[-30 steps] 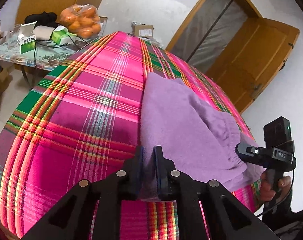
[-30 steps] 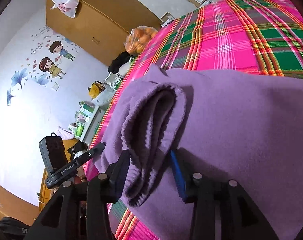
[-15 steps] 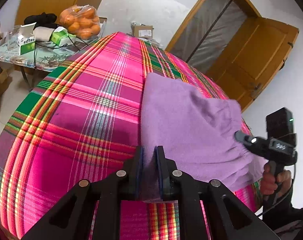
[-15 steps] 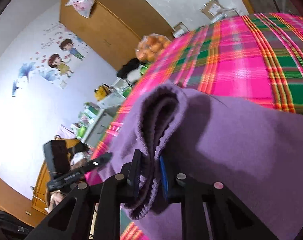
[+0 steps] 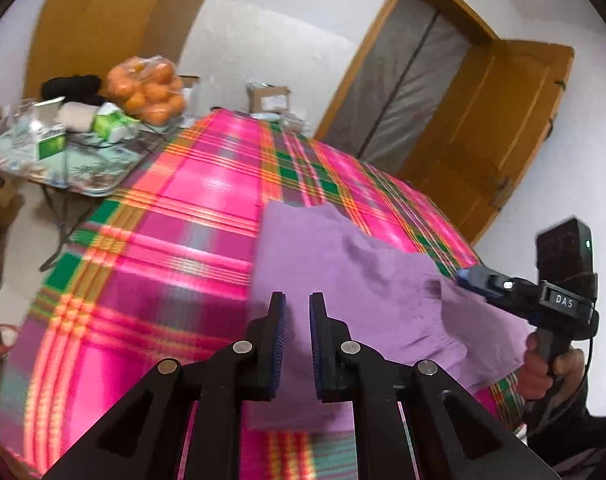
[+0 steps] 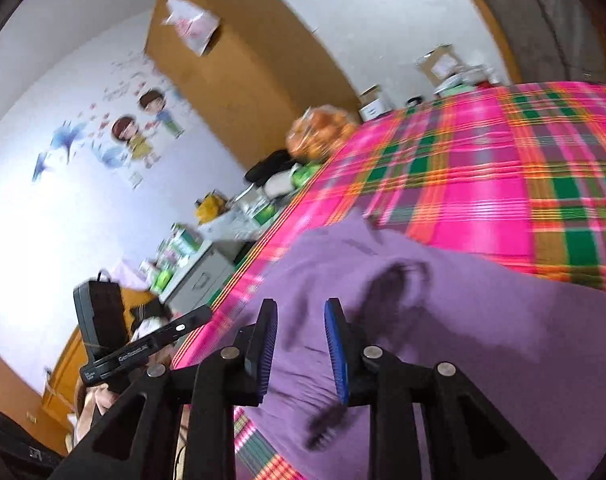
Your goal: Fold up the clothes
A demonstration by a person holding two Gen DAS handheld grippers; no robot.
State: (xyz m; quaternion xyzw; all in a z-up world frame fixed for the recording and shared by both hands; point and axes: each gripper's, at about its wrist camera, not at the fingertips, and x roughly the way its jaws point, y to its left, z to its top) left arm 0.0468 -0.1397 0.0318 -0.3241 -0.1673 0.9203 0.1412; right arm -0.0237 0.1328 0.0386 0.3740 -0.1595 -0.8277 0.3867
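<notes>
Purple fleece garment (image 5: 343, 280) lifts off plaid bed (image 5: 175, 216), pinched by left tool (image 5: 297, 344) and right tool (image 6: 301, 352), whose jaws have just widened slightly; raise both evenly.

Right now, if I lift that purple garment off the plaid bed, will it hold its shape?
Probably floppy: the purple garment sags and creases where it is raised. Likely light, being thin cloth; its fuzzy surface should resist slipping.

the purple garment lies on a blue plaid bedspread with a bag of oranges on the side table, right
Not quite. The bedspread is pink plaid, not blue, as the left wrist view shows. The purple garment does lie on it, and the bag of oranges sits on the side table.
</notes>
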